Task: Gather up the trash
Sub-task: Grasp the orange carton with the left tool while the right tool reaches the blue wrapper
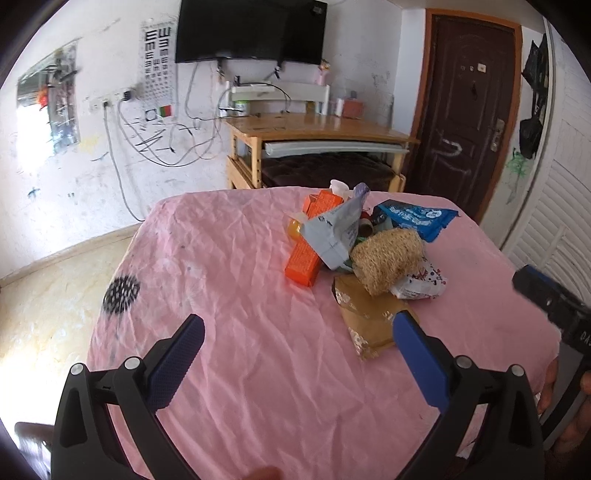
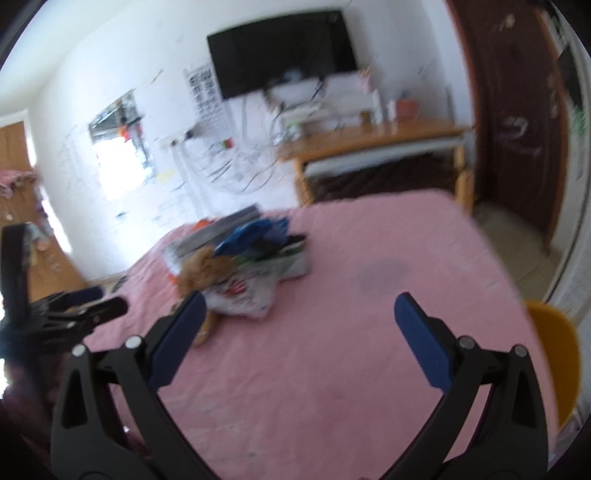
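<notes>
A heap of trash lies on the pink-covered table [image 1: 240, 295]: an orange carton [image 1: 308, 254], a grey-white pouch [image 1: 334, 234], a blue wrapper [image 1: 415, 218], a straw-coloured loofah [image 1: 388, 258], a white printed wrapper [image 1: 421, 282] and a brown foil bag [image 1: 369, 319]. My left gripper [image 1: 299, 325] is open above the cloth, its right finger just in front of the brown bag, holding nothing. My right gripper [image 2: 301, 308] is open and empty too, with the blurred trash heap [image 2: 240, 266] ahead of its left finger. The left gripper [image 2: 92, 304] shows at the left edge of the right wrist view.
A wooden desk [image 1: 317, 129] stands behind the table under a wall-mounted TV [image 1: 251, 31]. A dark door [image 1: 469, 110] is at the back right. A yellow chair [image 2: 557, 354] sits at the table's right side. The right gripper [image 1: 554, 306] enters the left wrist view's right edge.
</notes>
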{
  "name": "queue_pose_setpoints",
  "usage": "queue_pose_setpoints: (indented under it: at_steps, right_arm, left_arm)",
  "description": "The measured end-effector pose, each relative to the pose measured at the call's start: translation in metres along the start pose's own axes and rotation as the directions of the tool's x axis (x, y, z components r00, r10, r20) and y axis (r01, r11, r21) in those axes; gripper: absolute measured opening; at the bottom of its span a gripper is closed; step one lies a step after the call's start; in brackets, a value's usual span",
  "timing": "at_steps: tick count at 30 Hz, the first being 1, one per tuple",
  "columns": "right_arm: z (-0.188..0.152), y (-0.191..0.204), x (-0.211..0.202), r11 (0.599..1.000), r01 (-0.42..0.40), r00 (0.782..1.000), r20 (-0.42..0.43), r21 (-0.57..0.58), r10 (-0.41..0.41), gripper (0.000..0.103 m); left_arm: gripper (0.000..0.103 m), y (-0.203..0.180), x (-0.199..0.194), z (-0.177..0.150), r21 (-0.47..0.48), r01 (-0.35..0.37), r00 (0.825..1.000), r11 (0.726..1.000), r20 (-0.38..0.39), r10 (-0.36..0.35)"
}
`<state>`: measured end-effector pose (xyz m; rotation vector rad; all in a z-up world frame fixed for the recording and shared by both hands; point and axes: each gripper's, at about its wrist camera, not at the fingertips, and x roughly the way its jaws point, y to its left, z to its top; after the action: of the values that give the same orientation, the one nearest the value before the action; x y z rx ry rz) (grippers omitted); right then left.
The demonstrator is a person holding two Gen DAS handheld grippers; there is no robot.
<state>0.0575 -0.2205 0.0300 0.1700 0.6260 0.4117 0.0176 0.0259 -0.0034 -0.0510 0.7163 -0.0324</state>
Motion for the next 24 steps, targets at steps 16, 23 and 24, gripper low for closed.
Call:
queue_pose_setpoints:
  at_steps: [16,23,24]
  right_arm:
    - [0.056,0.017,0.029,0.992,-0.125,0.986,-0.115,-0.036,0.12,0.098]
    - [0.085,0.032,0.047,0.99,-0.104,0.986,-0.141,-0.092,0.091,0.085]
    - [0.087,0.034,0.05,0.991,-0.096,0.986,-0.148,-0.098,0.081,0.077]
  left_arm:
    - [0.077,-0.001,0.055,0.054,0.227,0.022,0.989,0.974,-0.151,0.013]
    - [0.062,0.0,0.078,0.053,0.308,0.123,0.973,0.943,-0.225,-0.053]
    - [0.059,0.0,0.081,0.054,0.314,0.144,0.969,0.939,-0.237,-0.069]
